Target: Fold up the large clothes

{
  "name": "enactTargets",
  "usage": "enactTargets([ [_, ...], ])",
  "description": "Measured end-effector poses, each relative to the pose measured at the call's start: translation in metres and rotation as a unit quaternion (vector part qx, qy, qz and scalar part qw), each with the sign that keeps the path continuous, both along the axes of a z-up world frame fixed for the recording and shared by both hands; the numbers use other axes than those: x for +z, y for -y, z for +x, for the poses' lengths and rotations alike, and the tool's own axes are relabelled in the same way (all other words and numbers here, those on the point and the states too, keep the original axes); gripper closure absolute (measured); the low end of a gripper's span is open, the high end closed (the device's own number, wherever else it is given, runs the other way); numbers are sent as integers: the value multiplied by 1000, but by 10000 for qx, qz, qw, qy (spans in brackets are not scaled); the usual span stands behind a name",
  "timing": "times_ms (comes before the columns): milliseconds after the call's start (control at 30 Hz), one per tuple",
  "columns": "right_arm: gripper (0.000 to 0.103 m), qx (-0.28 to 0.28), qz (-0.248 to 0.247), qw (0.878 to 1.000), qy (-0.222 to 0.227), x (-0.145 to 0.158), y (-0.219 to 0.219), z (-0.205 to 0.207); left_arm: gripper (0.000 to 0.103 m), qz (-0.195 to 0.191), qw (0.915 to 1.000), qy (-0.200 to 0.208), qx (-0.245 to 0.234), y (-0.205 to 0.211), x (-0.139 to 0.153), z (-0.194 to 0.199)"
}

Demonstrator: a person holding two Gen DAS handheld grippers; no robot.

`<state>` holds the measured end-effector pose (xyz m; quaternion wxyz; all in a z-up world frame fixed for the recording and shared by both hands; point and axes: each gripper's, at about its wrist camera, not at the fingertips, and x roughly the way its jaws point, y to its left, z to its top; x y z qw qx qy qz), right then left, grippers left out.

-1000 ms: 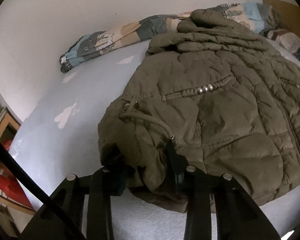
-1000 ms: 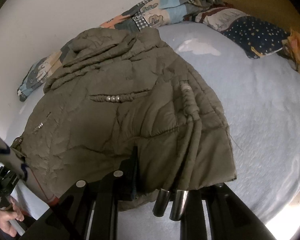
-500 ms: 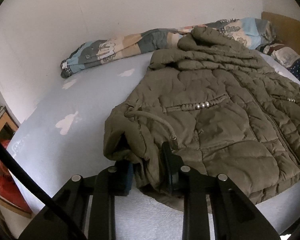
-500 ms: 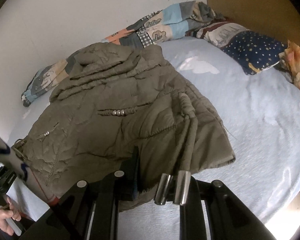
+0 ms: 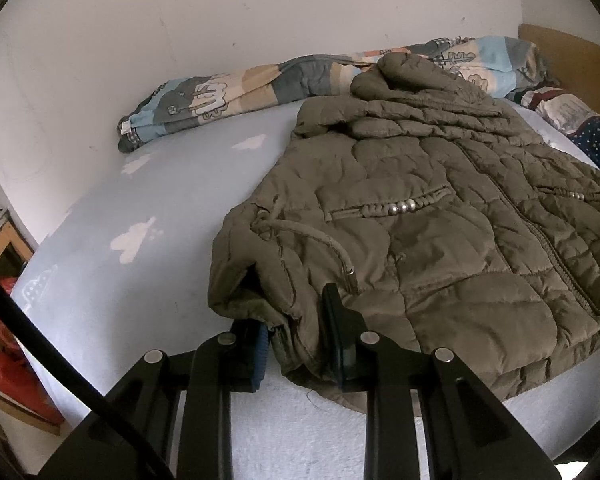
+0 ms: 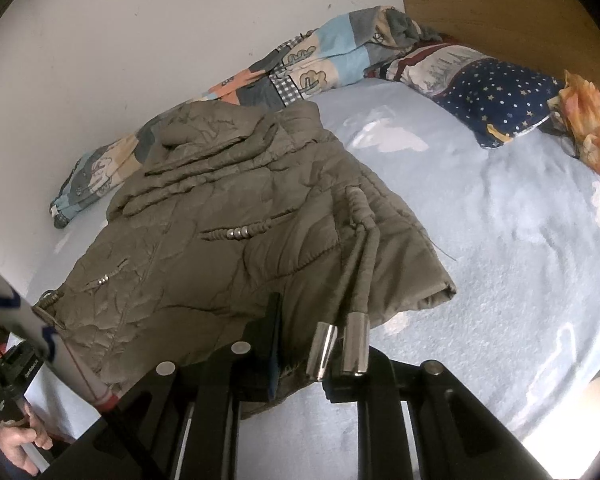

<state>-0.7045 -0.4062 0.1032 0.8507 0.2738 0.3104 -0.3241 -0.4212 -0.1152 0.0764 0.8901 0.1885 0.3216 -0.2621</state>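
An olive quilted jacket [image 5: 420, 240] lies front up on the light blue bed sheet [image 5: 120, 280], its hood toward the wall. My left gripper [image 5: 296, 320] is shut on the bunched near corner of its hem, with fabric squeezed between the pads. In the right wrist view the same jacket [image 6: 220, 260] spreads out to the left. My right gripper [image 6: 304, 340] is shut on the hem at the other near corner. Two drawcords with metal ends [image 6: 340, 344] hang over its right finger and hide that pad.
A patchwork quilt [image 6: 320, 68] is rolled along the white wall behind the jacket. A starred navy pillow [image 6: 492, 96], an orange cloth [image 6: 592, 128] and a wooden headboard [image 6: 500, 12] are at the far right. A person's hand [image 6: 20, 440] shows bottom left.
Both grippers have risen a little with the hem, so more wall and bed come into view. The left jaws have drawn tighter on the bunched fabric.
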Motion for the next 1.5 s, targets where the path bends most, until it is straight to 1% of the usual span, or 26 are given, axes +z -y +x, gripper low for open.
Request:
enactTargets([
  [300,87,14,-20,10000,33,4,-2,1,79,-44,9999,93,-13,-1,4,-4],
  [500,87,-19,-9,9999,128,9,-3,-4,79,-125,9999,58,-16,-5,9,-5],
  [800,87,-13,87,9999,144,8,-1,-6,79,-33,10000,-3,-3,-4,7,-2],
  [833,87,-1,160,9997,180,7,1,-7,79,-7,10000,-15,10,-3,6,-1],
  [900,83,-19,371,9990,263,1,7,-8,78,62,10000,-51,36,0,2,1],
  [1000,78,-138,889,9947,503,-12,19,-13,71,160,9996,-167,151,4,-5,6],
  [1100,72,-335,1351,9878,691,-27,31,-19,64,135,9987,-394,278,2,-11,14],
  [1167,64,-509,1619,9820,830,-36,40,-24,61,115,9978,-555,355,1,-16,20],
  [1200,64,-593,1803,9775,922,-42,45,-27,61,102,9973,-625,370,1,-18,22],
  [1233,64,-681,1978,9730,979,-48,49,-30,64,84,9973,-624,367,0,-19,22],
  [1267,77,-722,2070,9705,1002,-51,51,-31,69,73,9977,-570,349,1,-18,20],
  [1300,81,-764,2092,9701,966,-53,52,-31,72,79,9982,-498,311,1,-17,17],
  [1333,83,-738,2002,9733,850,-51,51,-29,75,122,9990,-348,253,3,-14,13],
  [1400,86,-621,1613,9834,552,-42,44,-21,77,178,9997,-76,164,7,-11,5],
  [1433,87,-539,1328,9889,386,-35,39,-16,79,189,9997,34,124,8,-8,2],
  [1500,88,-410,833,9955,179,-23,28,-9,79,171,9997,154,83,8,-4,0],
])
